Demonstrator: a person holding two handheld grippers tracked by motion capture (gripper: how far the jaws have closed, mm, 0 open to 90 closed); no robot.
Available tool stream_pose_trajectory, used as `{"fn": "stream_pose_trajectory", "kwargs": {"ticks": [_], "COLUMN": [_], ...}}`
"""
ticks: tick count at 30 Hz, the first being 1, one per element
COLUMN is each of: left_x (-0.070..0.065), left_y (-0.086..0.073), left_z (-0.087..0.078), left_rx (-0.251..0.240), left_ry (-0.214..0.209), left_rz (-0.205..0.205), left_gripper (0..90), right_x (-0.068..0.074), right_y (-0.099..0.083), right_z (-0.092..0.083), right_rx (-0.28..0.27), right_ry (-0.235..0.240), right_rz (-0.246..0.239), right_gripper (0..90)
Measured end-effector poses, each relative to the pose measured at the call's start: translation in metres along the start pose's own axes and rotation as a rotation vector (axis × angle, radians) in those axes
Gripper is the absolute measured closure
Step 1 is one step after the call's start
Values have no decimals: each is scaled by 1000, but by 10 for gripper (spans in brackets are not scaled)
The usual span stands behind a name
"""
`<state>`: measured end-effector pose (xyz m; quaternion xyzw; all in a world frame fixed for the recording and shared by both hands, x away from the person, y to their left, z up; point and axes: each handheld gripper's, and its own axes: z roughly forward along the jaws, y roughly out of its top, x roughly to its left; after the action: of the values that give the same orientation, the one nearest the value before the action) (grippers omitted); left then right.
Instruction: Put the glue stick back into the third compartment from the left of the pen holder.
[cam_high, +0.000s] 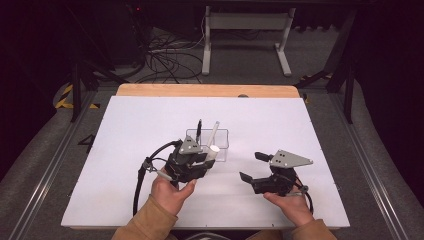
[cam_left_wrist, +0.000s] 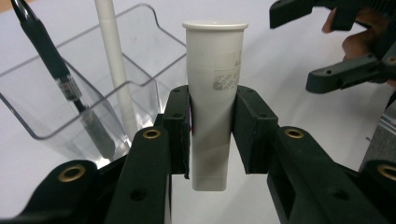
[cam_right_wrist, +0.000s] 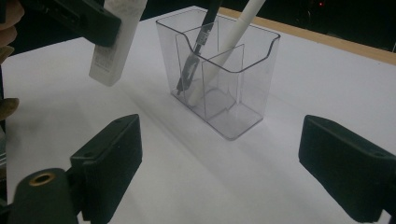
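- The print on the white tube (cam_left_wrist: 214, 107) clamped in my left gripper (cam_left_wrist: 212, 128) is too blurred to read.
- The black pen (cam_right_wrist: 201, 39) and white pen (cam_right_wrist: 233, 35) run past the right gripper view's top edge.

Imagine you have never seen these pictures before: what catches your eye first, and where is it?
First comes the white tube, clamped upright between the left tongs near the middle of the white table and held clear of it. Just beyond it stands a clear plastic holder with a black pen and a white pen leaning inside. To the right, the right tongs are open with nothing between them.
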<state>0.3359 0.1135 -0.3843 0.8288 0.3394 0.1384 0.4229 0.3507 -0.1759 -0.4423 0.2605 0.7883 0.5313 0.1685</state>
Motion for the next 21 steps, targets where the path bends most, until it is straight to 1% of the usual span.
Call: {"fn": "stream_pose_trajectory", "kwargs": {"ticks": [4,6,9,10,12,13,15,16,17,19,21], "left_x": [0,1,5,6,10,10,13,14,15,18,21], "left_y": [6,9,13,15,18,19,22,23,24,26,28], "left_z": [-2,-1,0,1,2,3,5,5,6,7,10], "left_rx": [-33,-61,-105,-120,-143,-152,-171,-176,-184,-198,-209], "left_ry": [-11,-42,-74,-88,-95,-107,-107,-109,-118,-124,-131], "left_rz": [13,11,13,3,2,-7,-14,-10,-23,-32,-51], "left_gripper": [689,689,689,689,689,689,689,689,689,689,689], "right_x": [0,0,0,0,0,0,0,0,0,1,1], "right_y": [0,0,0,0,0,0,0,0,0,0,0], "right_z": [0,0,0,0,0,0,0,0,0,0,0], "right_rx": [0,-1,-1,-2,-2,-2,-2,-3,-2,-1,-1], "right_ry": [-2,-2,0,1,3,2,3,3,3,4,4], "right_rz": [0,-3,-3,-4,-7,-8,-8,-6,-7,-8,-7], "right_gripper": [136,136,137,137,136,137,137,137,137,136,136]}}
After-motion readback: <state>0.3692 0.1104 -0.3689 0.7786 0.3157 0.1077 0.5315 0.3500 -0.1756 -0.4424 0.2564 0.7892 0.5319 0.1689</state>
